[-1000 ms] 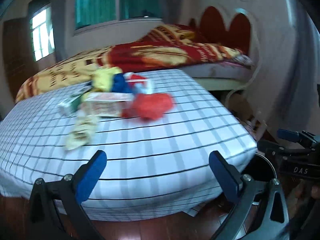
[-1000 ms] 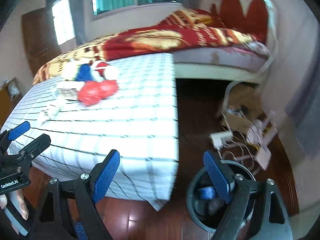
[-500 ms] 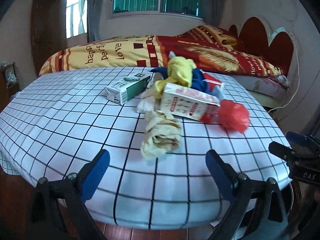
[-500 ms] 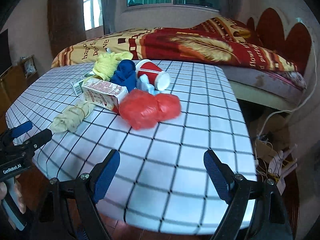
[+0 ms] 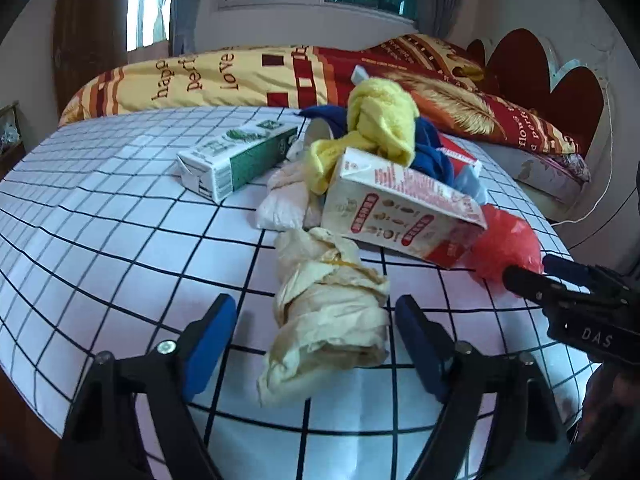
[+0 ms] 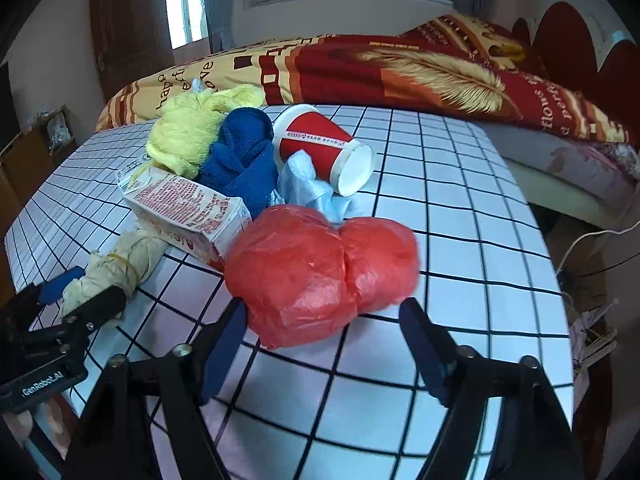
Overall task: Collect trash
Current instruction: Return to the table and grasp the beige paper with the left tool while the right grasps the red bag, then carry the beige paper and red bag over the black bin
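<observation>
Trash sits in one heap on the table [image 5: 100, 240] with the grid-check cloth, bed [image 6: 400, 64] behind it

Left gripper [image 5: 316, 332] has its fingers spread wide, straddling the near end of the cream paper bundle [image 5: 332, 312], not yet touching by the look of it. Bundle looks like crumpled wrapping held by a rubber band, so light, soft, crushable; best bite is across the fat middle below the band, where it won't slip out

Right gripper [image 6: 324, 332] is also spread wide, fingers either side of the red plastic bag [image 6: 320, 268], a puffy two-lobed wad. Judged very light, slick film, will squash and may squirt out of the pads; pinch deep through the centre crease, not the loose edge

Rest of the heap:
- red-print carton [image 5: 400, 212] leaning on the bundle's far end and touching the red bag, stiff card, probably empty, grab across the narrow faces
- green carton [image 5: 236, 156] lying apart to the left, same handling
- red paper cup [image 6: 324, 148] on its side, mouth toward camera, thin wall, dents easily, take by the rim or body
- yellow cloth [image 6: 196, 128] and blue cloth [image 6: 240, 160] piled on top, limp, grip a bunched fold
- pale blue wad [image 6: 312, 188] between cup and red bag, material unclear

No bin visible in either view
</observation>
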Tool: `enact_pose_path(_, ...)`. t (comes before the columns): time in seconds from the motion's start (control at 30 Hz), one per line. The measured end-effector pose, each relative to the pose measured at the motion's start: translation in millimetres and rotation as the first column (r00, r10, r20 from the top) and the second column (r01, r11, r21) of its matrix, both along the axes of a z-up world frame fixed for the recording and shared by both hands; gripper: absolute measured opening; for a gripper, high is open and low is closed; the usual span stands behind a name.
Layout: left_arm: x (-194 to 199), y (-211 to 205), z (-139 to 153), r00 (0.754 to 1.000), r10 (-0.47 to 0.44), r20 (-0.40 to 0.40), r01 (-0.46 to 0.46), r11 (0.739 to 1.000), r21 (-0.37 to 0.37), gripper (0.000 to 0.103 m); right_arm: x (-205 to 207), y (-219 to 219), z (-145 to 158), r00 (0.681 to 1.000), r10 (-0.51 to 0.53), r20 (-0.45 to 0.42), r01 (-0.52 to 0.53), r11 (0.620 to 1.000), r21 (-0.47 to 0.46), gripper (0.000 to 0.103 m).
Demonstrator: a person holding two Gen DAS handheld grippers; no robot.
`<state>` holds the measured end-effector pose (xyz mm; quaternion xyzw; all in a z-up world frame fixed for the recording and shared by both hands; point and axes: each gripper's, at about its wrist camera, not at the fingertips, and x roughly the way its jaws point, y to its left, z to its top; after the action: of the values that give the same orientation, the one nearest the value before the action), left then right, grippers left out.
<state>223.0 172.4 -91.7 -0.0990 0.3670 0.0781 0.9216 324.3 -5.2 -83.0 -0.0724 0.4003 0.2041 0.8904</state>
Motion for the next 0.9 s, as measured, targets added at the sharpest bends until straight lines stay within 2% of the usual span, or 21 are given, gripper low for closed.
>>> enact_pose_path(0.07,1.6,1.9,-3.2,1.0,0.001,-0.011,-0.001,1.0,-0.01,0.071,2.8,2.2,-4.4,1.0,0.013,-0.016,-0.013,1.0,0.002,0.057)
enact_pose_path(0.1,1.7,2.9,-4.1,1.0,0.0,-0.014,0.0,1.0,-0.019,0.063,2.0,1.9,-5.6,1.0,0.017,-0.019,-0.017,1.0,0.004,0.048)
enact_pose_path(0.13,0.1,3.9,-5.3,1.0,-0.002,-0.017,0.001,1.0,-0.028,0.05,0.9,2.3,-7.6,0.999,0.026,-0.022,-0.026,1.0,0.005,0.042)
enact_pose_path(0.17,-0.7,3.3,-6.3,1.0,-0.002,-0.021,0.001,1.0,-0.027,0.044,0.2,2.7,-8.4,0.999,0.029,-0.022,-0.029,1.0,0.006,0.03)
enact_pose_path(0.23,-3.7,1.9,-5.4,1.0,-0.005,-0.015,0.004,1.0,-0.027,0.037,-4.7,0.6,-9.7,0.999,0.041,-0.023,-0.041,0.999,0.016,0.02)
enact_pose_path(0.27,-4.4,2.3,-5.0,1.0,-0.006,-0.013,0.005,1.0,-0.026,0.036,-6.4,-1.1,-9.3,0.999,0.047,-0.021,-0.047,0.999,0.019,0.012)
enact_pose_path(0.4,-13.3,1.3,0.5,1.0,0.0,0.005,0.0,1.0,-0.022,0.029,-17.8,-11.0,-6.5,0.999,0.05,-0.007,-0.05,0.998,0.033,0.007)
enact_pose_path(0.9,-53.2,2.1,22.4,0.993,0.083,0.079,-0.082,0.996,-0.025,0.028,-64.0,-68.2,19.0,0.998,-0.007,0.059,0.003,0.998,0.068,0.005)
